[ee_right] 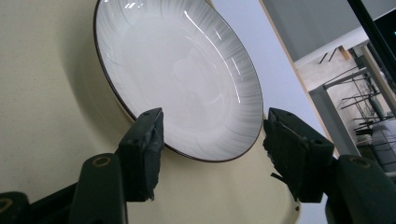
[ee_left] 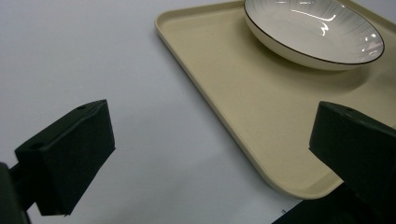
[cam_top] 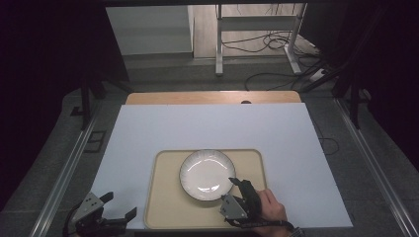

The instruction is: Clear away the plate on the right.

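A white ribbed plate [cam_top: 207, 174] with a dark rim rests in a beige tray [cam_top: 168, 207] at the near middle of the table. My right gripper [cam_top: 236, 181], held in a hand, sits over the tray's right part and points at the plate's near right rim. In the right gripper view its jaws [ee_right: 212, 135] stand open just short of the plate [ee_right: 182, 70], and the pads do not press on the rim. My left gripper [cam_top: 121, 205] hovers at the table's near left corner, open and empty. Its jaws [ee_left: 210, 149] frame the tray's corner [ee_left: 233, 84] and the plate [ee_left: 313, 28].
A white sheet [cam_top: 207, 123] covers the table, with a wooden strip [cam_top: 212, 97] along the far edge. Beyond the table stand a desk frame [cam_top: 220, 44] and loose cables [cam_top: 276, 42] on the floor. Metal rails [cam_top: 69, 163] run along both sides.
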Motion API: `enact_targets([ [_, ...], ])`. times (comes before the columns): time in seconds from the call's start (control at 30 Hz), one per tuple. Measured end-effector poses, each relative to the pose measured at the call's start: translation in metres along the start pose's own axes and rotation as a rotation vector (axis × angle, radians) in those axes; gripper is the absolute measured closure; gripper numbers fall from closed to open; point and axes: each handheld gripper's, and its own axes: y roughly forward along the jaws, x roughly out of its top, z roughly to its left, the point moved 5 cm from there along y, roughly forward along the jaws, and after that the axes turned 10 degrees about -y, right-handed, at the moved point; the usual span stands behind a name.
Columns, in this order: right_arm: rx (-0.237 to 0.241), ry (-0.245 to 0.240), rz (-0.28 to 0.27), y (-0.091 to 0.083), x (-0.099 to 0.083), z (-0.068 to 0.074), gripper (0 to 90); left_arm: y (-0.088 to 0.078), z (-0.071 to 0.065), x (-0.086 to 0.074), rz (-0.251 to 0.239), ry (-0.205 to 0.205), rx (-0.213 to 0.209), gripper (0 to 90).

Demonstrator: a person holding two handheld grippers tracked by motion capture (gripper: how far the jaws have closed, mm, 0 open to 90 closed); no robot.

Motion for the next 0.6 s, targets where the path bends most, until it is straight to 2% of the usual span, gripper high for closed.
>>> enact_targets([
  [0.2, 0.003, 0.029, -0.008, -0.002, -0.005, -0.006, 36.2, 0.000, 0.000, 0.000, 0.002, 0.002, -0.001, 0.0],
  [0.5, 0.039, 0.135, -0.016, -0.003, -0.014, -0.012, 30.7, 0.000, -0.001, 0.000, 0.000, 0.004, -0.004, 0.3],
  [0.57, 0.046, 0.152, -0.020, -0.004, -0.015, -0.014, 29.9, -0.001, -0.001, -0.001, 0.024, -0.011, -0.032, 1.3],
  [0.6, 0.048, 0.159, -0.020, -0.004, -0.016, -0.014, 28.8, -0.001, -0.002, -0.001, 0.022, -0.008, -0.031, 1.2],
])
